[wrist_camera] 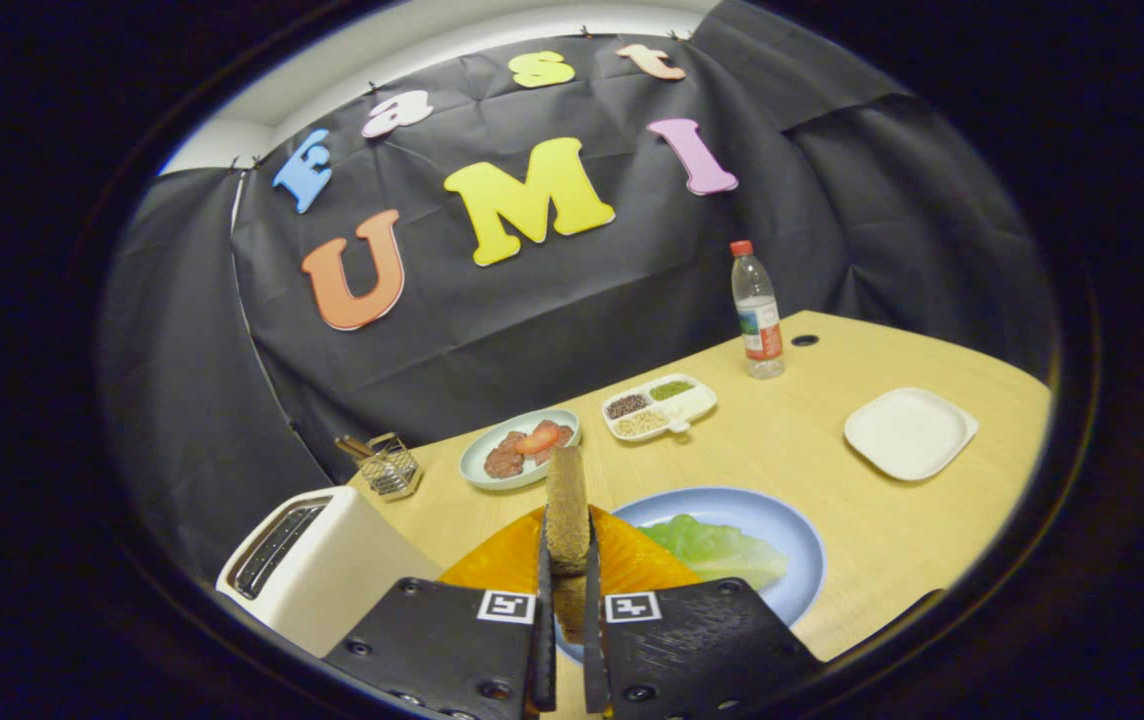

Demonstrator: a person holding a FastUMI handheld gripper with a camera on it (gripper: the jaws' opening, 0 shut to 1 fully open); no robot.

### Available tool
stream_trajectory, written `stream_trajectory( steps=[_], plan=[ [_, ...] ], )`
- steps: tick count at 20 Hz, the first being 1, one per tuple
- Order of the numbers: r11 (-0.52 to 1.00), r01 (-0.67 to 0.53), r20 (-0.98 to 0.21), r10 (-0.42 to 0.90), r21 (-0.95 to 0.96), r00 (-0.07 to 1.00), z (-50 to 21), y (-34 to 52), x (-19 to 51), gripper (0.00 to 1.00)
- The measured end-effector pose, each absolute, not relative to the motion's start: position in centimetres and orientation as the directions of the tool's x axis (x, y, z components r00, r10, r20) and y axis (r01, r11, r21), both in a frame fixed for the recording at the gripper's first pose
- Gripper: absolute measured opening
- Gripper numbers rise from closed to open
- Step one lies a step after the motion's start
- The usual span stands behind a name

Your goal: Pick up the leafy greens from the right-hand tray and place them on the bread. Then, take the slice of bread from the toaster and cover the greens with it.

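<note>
A brown, speckled bread slice (566, 505) is noted above a pale blue plate (782, 530) bearing light green leafy greens (722, 548). The toaster (317, 565) is white (dark slots); the counter (832, 440) is light wood-toned.

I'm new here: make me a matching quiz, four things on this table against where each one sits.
Things:
1 brown bread slice
2 green lettuce leaf
3 clear plastic bottle
4 white toaster

Places:
A far table edge, by the black cloth
B on the blue plate
C pinched upright in the gripper
D beside the left finger

Pairs: 1-C, 2-B, 3-A, 4-D
</note>
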State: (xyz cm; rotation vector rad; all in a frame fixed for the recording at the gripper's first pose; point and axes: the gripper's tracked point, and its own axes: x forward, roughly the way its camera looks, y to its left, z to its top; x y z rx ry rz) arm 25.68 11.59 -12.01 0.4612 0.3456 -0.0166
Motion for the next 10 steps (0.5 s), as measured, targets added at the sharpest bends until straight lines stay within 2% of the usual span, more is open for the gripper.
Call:
stream_trajectory(
  steps=[6, 10],
  plan=[
    [0.888, 0.13, -0.358, 0.041, 0.441, 0.933, -14.1, 8.8, 24.9, 0.11],
    [0.9, 0.138, -0.393, 0.04, 0.413, 0.919, -15.9, 7.3, 24.5, 0.24]
  ],
)
